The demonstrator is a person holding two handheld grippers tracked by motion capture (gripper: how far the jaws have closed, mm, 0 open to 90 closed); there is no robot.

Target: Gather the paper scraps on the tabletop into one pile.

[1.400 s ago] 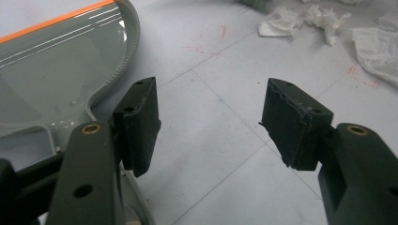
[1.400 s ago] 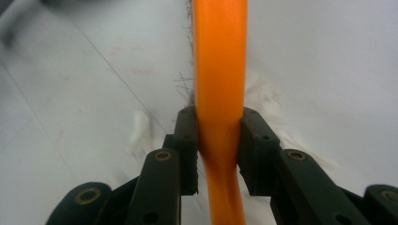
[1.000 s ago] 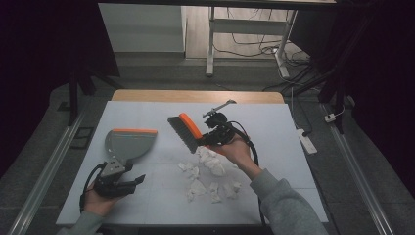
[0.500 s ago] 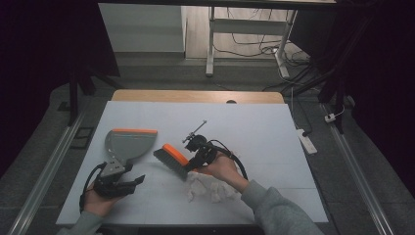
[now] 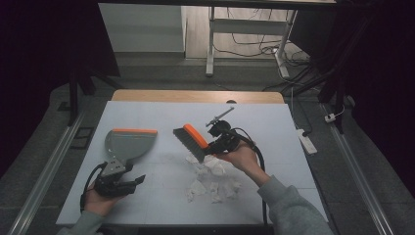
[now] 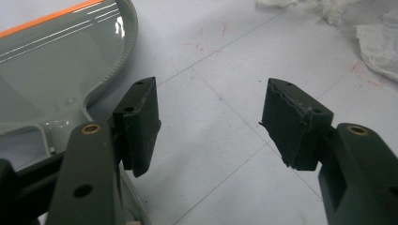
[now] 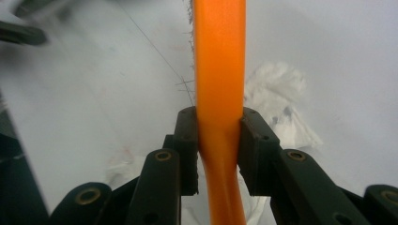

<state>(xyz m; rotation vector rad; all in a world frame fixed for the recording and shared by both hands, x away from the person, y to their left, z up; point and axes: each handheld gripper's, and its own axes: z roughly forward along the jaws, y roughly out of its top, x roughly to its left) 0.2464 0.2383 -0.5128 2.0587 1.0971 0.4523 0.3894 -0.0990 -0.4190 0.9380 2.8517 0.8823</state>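
Here, right gripper (image 5: 215, 146) clenched on the orange handle of the brush (image 5: 191, 142), seen plainly in the right gripper view, pads (image 7: 187, 140) pressing the handle (image 7: 219, 93) from both sides. Brush held above the table (image 5: 274, 122) near its middle, bristle head pointing toward the dustpan (image 5: 128, 143), tilted with the bristles down and just at the upper edge of the paper scraps (image 5: 211, 176). Scraps heaped on the table below and beside the right hand (image 5: 242, 157), white and crumpled, some also visible under the brush handle in the right gripper view as paper (image 7: 277, 108). Dustpan lying flat on the table to the left, grey with an orange lip at the far edge, well apart from the scraps, its handle toward the left gripper (image 5: 122, 180). Left gripper released, jaws standing wide apart over bare table in the left gripper view, with nothing between them; left pad (image 6: 138, 124) just beside the dustpan's handle end (image 6: 56, 84), whether touching cannot be told. Left hand (image 5: 98, 200) resting low at the table's near edge. Sleeve (image 5: 288, 210) of the right arm entering from the bottom.
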